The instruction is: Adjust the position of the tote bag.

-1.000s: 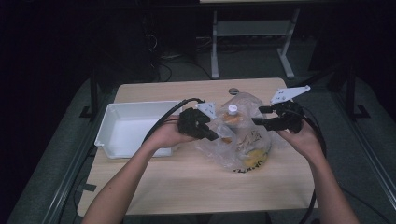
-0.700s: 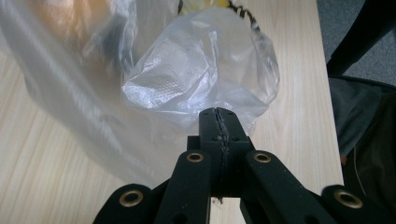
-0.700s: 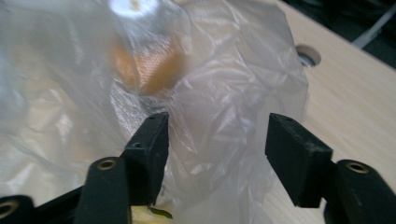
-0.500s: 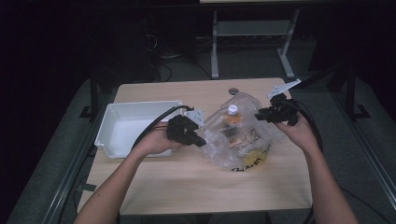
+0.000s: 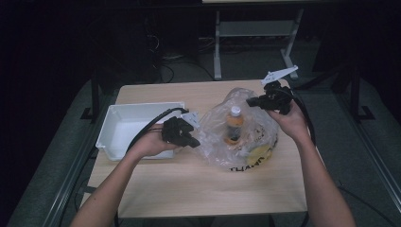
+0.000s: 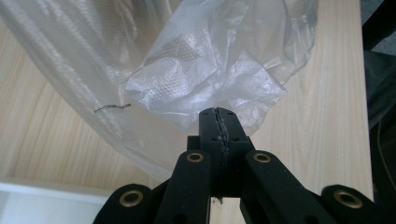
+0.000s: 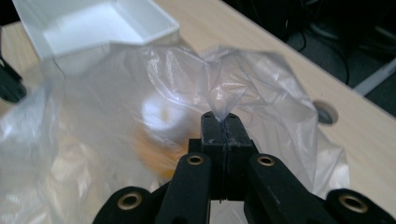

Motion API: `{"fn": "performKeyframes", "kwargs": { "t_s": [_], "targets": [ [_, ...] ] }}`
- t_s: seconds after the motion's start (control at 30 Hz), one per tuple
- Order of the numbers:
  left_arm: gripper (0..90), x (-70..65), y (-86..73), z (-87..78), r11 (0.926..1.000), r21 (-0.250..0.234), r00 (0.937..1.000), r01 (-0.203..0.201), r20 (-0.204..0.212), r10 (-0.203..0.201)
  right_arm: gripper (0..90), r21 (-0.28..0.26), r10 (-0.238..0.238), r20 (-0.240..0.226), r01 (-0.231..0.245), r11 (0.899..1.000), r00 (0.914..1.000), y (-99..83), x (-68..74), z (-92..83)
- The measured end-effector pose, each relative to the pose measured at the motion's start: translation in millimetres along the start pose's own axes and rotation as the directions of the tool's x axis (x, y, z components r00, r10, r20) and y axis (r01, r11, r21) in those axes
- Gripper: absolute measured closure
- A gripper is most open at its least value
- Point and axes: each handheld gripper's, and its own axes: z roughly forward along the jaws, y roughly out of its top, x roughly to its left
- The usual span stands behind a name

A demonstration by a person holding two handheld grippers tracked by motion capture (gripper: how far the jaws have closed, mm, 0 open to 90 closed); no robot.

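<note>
Nearest, left gripper (image 5: 193, 140) pinched tight on the plastic bag (image 5: 236, 130) at its left edge, beside the white tray (image 5: 120, 124). Mid-table, inside the bag, an upright bottle (image 5: 233, 124). Farther right, right gripper (image 5: 252, 101) clamped on the opposite edge, likely stretching the mouth open.

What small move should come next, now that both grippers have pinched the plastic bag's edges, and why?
Probably ease the two grippers a little farther apart to widen the mouth. The left gripper and right gripper are each shut on a fold of the clear plastic bag, and the bottle stands upright inside, so a wider opening would likely free it for moving towards the white tray.
</note>
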Motion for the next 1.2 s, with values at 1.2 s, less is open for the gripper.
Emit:
{"fn": "performKeyframes", "kwargs": {
  "t_s": [1.2],
  "targets": [
    [90.0,-4.8,-9.7,18.7,0.9952,0.098,0.9998,0.003,-0.021,-0.001,88.9,0.171,0.188,0.022,-0.189,0.967,0.9820,-28.9,-33.2,60.1]
  ]
}}
